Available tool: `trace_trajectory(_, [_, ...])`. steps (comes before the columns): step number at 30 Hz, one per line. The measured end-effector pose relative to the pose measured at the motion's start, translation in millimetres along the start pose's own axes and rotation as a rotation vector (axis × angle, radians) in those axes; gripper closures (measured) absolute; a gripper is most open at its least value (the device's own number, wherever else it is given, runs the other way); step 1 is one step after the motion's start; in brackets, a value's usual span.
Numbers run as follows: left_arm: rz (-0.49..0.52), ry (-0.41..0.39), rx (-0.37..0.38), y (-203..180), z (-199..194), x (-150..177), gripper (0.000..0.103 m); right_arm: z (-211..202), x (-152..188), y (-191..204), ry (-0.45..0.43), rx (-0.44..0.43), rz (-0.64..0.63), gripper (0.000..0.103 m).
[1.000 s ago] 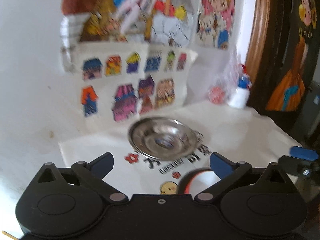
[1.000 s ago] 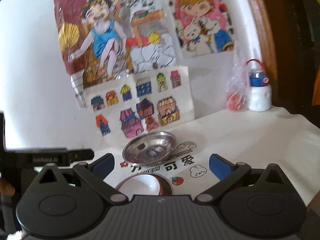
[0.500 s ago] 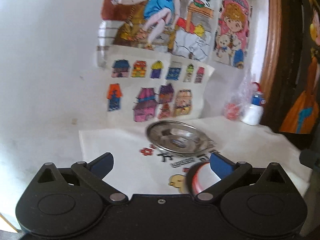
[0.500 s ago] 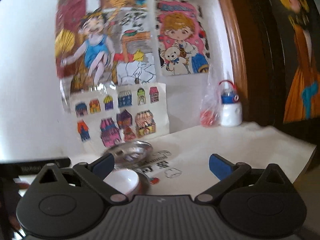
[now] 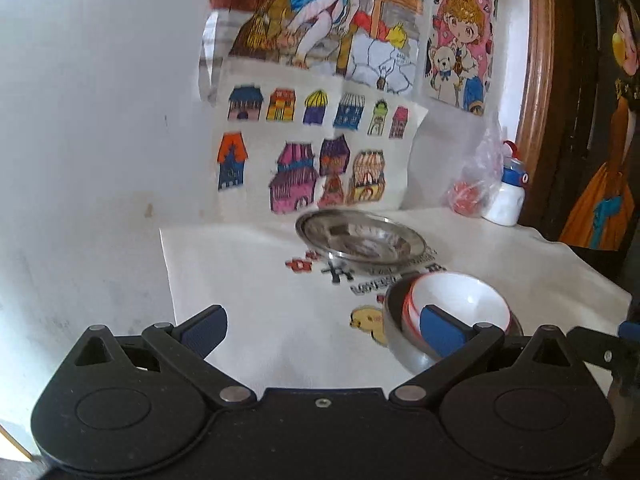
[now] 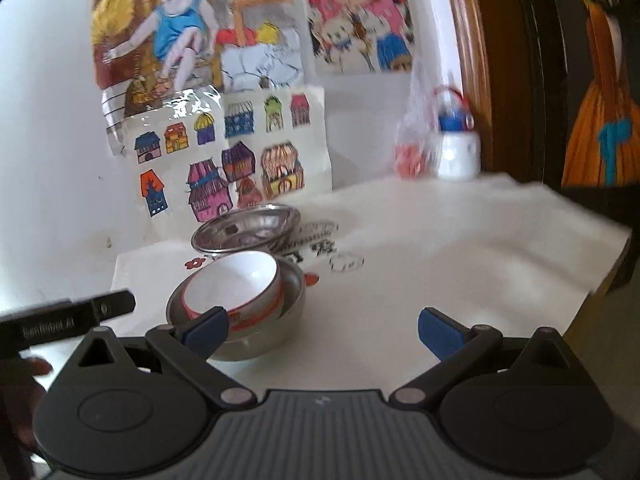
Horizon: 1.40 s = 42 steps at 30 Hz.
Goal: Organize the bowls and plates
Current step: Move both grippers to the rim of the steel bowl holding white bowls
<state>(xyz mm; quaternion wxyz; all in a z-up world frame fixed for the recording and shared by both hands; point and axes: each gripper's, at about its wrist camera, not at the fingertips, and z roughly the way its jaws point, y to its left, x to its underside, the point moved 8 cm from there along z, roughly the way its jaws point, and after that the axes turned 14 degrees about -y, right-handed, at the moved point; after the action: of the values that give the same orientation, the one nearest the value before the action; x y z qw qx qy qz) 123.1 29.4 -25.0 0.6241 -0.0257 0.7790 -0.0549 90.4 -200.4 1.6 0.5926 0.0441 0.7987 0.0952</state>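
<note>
A white bowl with a red rim [image 5: 460,300] [image 6: 236,284] sits tilted inside a steel bowl [image 5: 404,340] [image 6: 292,292] on the white printed cloth. Behind them lies a shallow steel plate [image 5: 360,236] [image 6: 248,228], close to the wall. My left gripper [image 5: 324,328] is open and holds nothing; its right finger stands in front of the nested bowls. My right gripper [image 6: 324,330] is open too, its left finger in front of the same bowls. Part of the left gripper's body [image 6: 72,316] shows at the left edge of the right wrist view.
A white bottle with a blue and red cap [image 5: 506,196] [image 6: 456,148] and a clear bag holding something red [image 5: 468,188] [image 6: 412,152] stand at the back right. Children's drawings [image 5: 316,140] cover the wall. The cloth's right edge [image 6: 600,276] drops off beside a dark wooden frame.
Both views have shifted: the bowls now appear nearer and lower, the white bowl plainly nested in the steel one. Both grippers stay open.
</note>
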Motion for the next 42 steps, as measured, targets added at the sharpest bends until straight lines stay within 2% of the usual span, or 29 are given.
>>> trace_trajectory(4, [-0.017, 0.015, -0.017, 8.0, 1.1, 10.0, 0.001, 0.7, 3.1, -5.1, -0.012, 0.025, 0.015, 0.0])
trace_trajectory(11, [-0.068, 0.068, 0.024, 10.8, 10.5, 14.3, 0.001, 9.2, 2.9, -9.9, 0.0, 0.052, 0.015, 0.0])
trace_trajectory(18, [-0.064, 0.138, 0.051, 6.5, 26.1, 18.4, 0.001, 20.3, -0.2, -13.4, 0.018, 0.081, -0.004, 0.0])
trace_trajectory(24, [-0.072, 0.123, 0.064, 8.7, 31.4, 15.8, 0.001, 26.8, 0.7, -20.3, 0.038, 0.085, 0.037, 0.0])
trace_trajectory(30, [-0.046, 0.176, 0.097, 1.3, 40.1, 18.1, 0.001, 33.7, 1.1, -20.9, 0.078, 0.123, 0.003, 0.0])
trace_trajectory(36, [-0.069, 0.229, 0.081, 0.5, 51.7, 17.6, 0.001, 42.5, -2.2, -17.0, 0.106, 0.124, -0.017, 0.0])
trace_trajectory(42, [-0.043, 0.256, 0.066, -4.0, 60.0, 15.9, 0.001, 50.4, -3.0, -15.7, 0.128, 0.128, -0.034, 0.0])
